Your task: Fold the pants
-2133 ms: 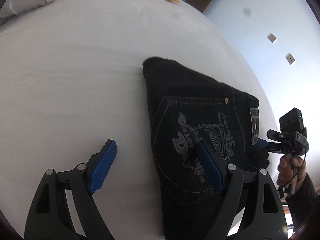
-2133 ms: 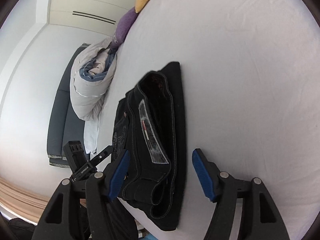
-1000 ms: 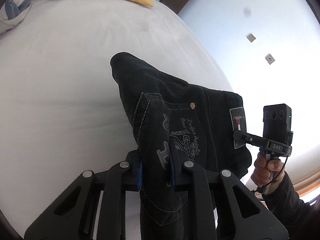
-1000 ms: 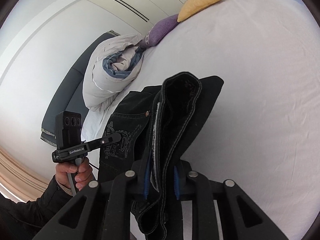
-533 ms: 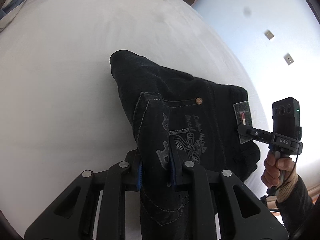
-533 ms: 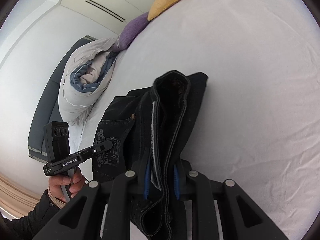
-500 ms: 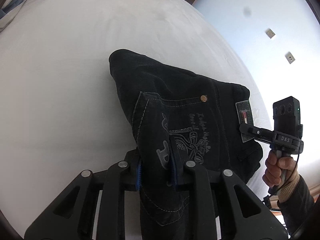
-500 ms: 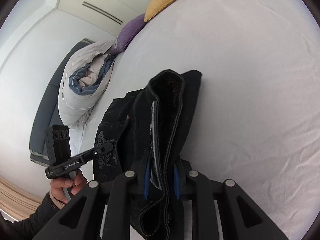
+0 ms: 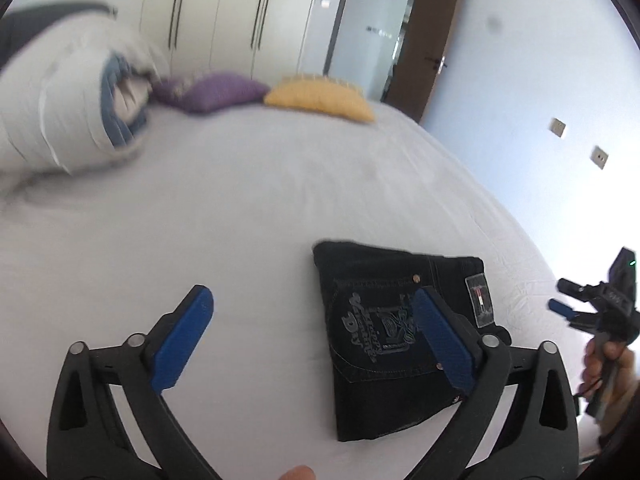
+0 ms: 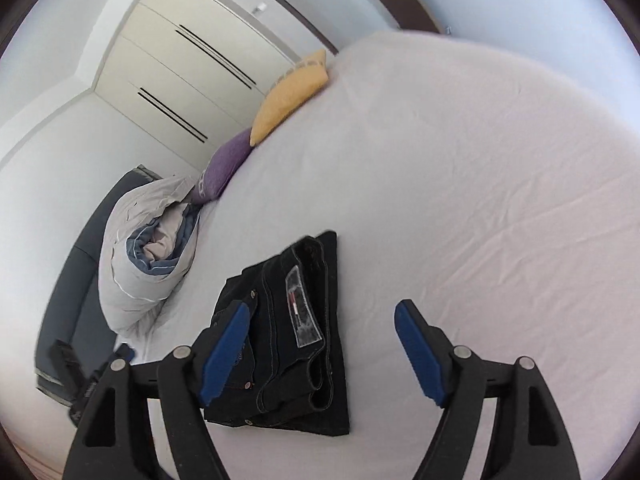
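Folded pants (image 9: 404, 332) lie lower-center on bed (image 9: 248, 208); L gripper (image 9: 312, 340) & R gripper (image 10: 320, 352), jaws just opened wide, hold nothing, apparently releasing the finished fold.

White bed (image 9: 260, 200), rolled duvet (image 10: 136, 264), purple cushion (image 9: 212, 90), yellow cushion (image 9: 320, 96), possibly wardrobe doors (image 10: 180, 76)

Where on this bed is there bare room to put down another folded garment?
Bare white sheet spreads wide beyond the folded black jeans, up to the yellow cushion and purple cushion. It is crowded by the rolled white duvet.
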Demonstrator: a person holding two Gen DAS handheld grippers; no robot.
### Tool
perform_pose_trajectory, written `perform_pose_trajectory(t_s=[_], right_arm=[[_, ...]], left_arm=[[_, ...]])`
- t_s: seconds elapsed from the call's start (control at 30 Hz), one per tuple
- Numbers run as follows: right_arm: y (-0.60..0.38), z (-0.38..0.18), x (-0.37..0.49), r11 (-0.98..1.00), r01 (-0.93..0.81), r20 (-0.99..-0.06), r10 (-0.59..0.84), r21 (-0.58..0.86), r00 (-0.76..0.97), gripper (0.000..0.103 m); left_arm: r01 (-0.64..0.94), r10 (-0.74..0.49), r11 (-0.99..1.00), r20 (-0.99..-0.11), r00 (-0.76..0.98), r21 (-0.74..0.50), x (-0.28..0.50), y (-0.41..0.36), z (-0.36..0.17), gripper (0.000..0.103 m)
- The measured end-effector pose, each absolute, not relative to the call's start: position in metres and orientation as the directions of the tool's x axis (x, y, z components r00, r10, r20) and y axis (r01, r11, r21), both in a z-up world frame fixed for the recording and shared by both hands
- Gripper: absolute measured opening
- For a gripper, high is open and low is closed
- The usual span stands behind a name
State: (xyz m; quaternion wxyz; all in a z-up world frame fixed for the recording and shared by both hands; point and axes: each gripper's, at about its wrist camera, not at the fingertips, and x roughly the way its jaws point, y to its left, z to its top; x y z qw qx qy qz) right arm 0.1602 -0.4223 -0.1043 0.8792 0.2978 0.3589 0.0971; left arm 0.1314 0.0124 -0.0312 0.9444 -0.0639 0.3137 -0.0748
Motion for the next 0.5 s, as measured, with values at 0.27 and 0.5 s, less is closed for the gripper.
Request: perform_pose_trajectory(t_s=[0.27, 0.5], right_arm=[[-0.357, 0.055, 0.029, 0.973, -0.009, -0.249, 0.068, 0.230, 0.966, 0.103], [-0.322, 0.139, -0.040, 0.991, 0.006, -0.081, 0.005, 0.137, 0.997, 0.103]], left_arm=[[-0.098, 0.108, 0.993, -0.179, 0.978, 0.061, -0.027, -0.001, 0.106, 0.103], [0.002, 0.001, 1.000, -0.193, 0.981, 0.015, -0.093, -0.007, 0.147, 0.103]])
